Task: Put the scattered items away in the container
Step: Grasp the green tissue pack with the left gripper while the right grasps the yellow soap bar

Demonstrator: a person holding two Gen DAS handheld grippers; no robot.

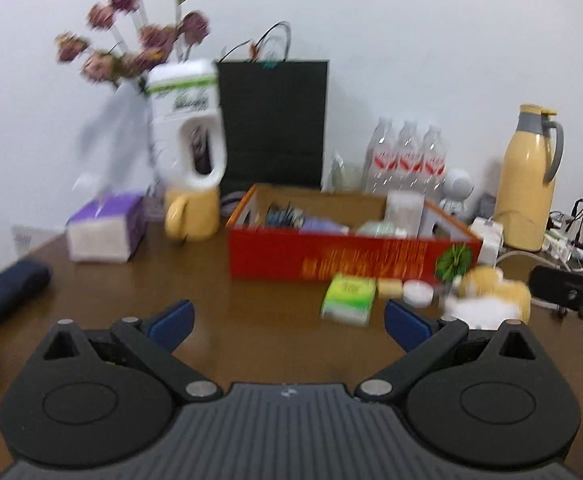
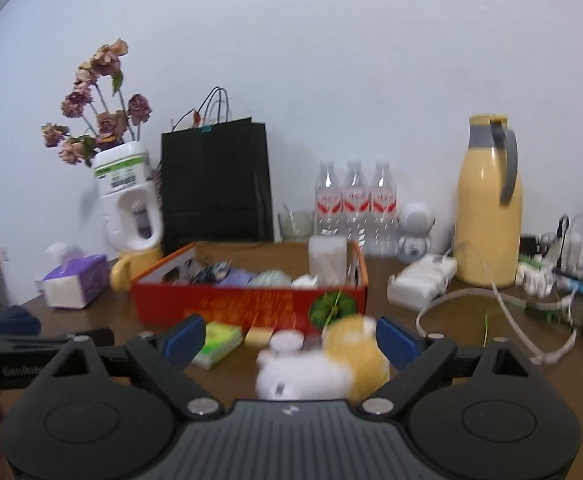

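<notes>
Clutter lines the front of the red box (image 2: 251,304), within easy reach: green pack (image 2: 217,342), yellow block (image 2: 258,336), white tub (image 2: 287,340), plush toy (image 2: 323,364). The right gripper (image 2: 289,340) spreads its fingers wide around the toy, not gripping it. The left gripper (image 1: 287,318) hangs wide open and empty over bare worktop (image 1: 251,320).

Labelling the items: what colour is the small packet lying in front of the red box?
Green packet, with white edges; left wrist view shows it best.
</notes>
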